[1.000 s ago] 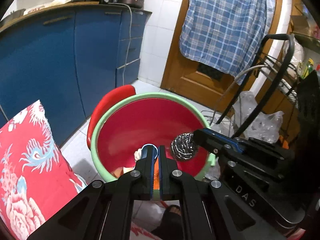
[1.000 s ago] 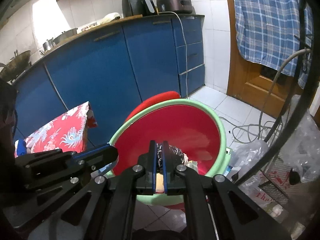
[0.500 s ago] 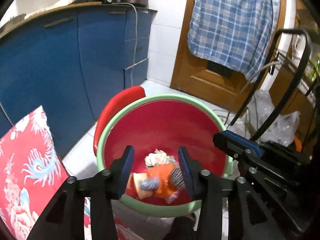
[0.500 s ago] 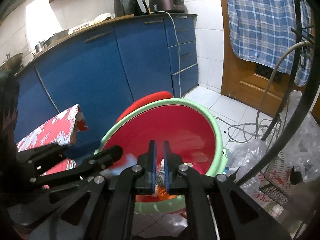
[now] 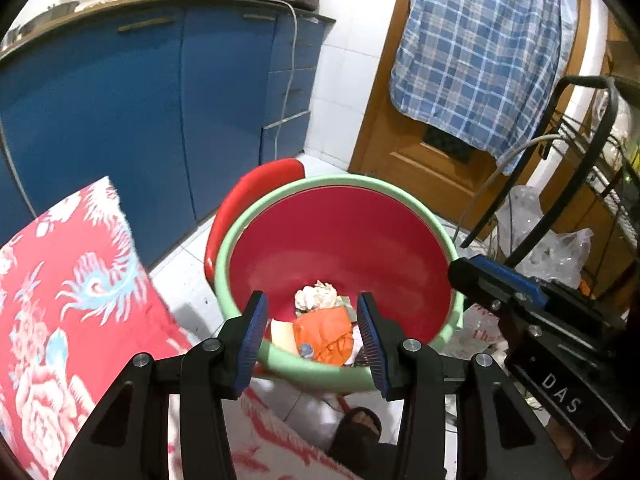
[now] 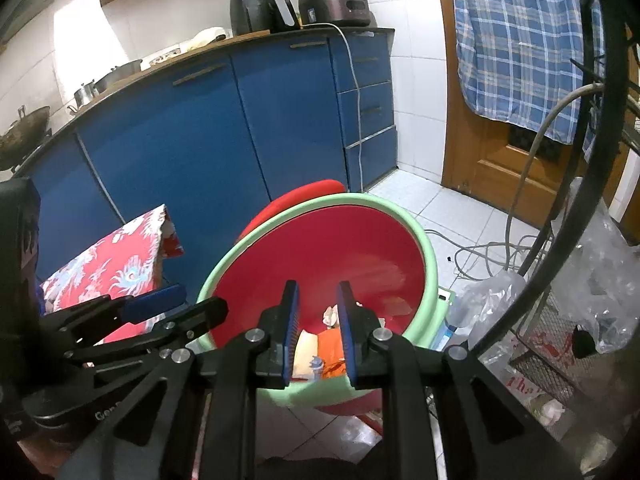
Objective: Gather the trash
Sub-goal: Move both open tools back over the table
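- A second ago the left gripper was pinched shut and the right gripper was clamped on a steel scrubber; now both stand apart with nothing between their pads, and the scrubber is no longer seen.
- The left jaws hold at a moderate gap, while the right jaws have just been opening and are still only a narrow slot, empty.
- My reading: both loads have been let go into the basin, so this drop-off looks finished and the hands are free for more rubbish.
- The trash now lies just beyond and below the left fingertips, on the near floor of the basin: a crumpled white paper ball, an orange wrapper and a pale yellow scrap.
- Seen from the right gripper, the same heap shows through the slot between its pads.
- Both grippers tilt steeply down over the basin's near rim, side by side, the right one just to the right of the left.
- A red patterned cloth lies to the left of the left gripper.
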